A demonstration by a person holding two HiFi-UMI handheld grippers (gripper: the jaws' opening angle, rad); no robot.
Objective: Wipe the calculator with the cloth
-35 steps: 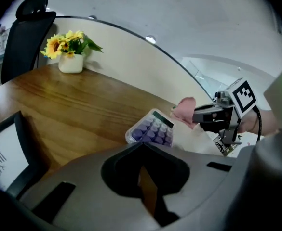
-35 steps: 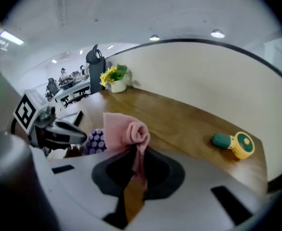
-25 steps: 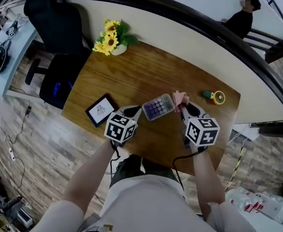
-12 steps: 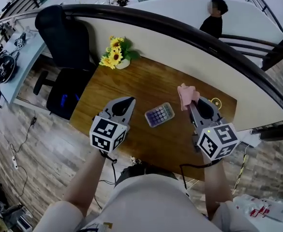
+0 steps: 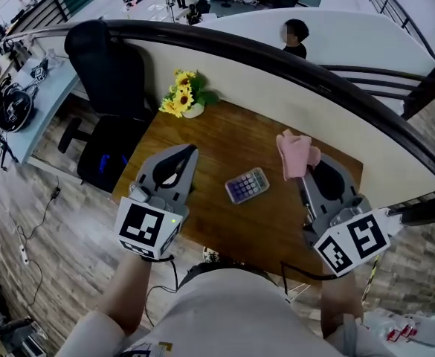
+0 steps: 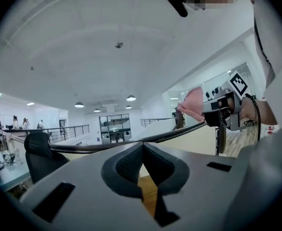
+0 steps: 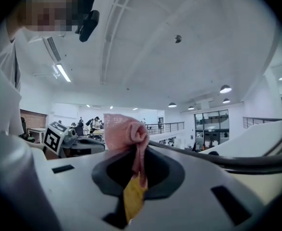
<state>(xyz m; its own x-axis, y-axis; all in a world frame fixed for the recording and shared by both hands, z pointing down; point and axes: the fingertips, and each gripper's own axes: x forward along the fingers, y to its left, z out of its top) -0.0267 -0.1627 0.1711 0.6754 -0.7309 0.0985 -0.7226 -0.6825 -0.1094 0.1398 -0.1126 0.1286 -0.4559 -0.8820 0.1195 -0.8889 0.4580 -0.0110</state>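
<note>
While the person's bare left forearm (image 5: 131, 300) reaches forward from the bottom of the head view, the left gripper (image 5: 187, 155) hangs above the left part of the table (image 5: 224, 129). Its marker cube faces the camera and its jaws point away toward the far edge, where a small pot of sunflowers (image 5: 183, 95) stands at the corner. The left gripper view looks out across the hall and up at the ceiling, so the tool is tipped well above the tabletop. There the two dark pads meet at their tips with nothing between them; only a sliver of wood shows through the gap lower down.

Between the two tools the calculator (image 5: 247, 185) lies flat on the table, keys up and turned at a slant. It is apart from both grippers and touched by neither.

Further right, the right forearm (image 5: 340, 303) comes up from the bottom edge and carries the right gripper (image 5: 304, 171) above the right part of the table, tilted forward and slightly inward. Its jaws are closed on the pink cloth (image 5: 295, 153). In the right gripper view a bunched roll of the fabric stands above the tips and a narrow fold runs down between the pads. The cloth is in the air, clear of the calculator.
</note>
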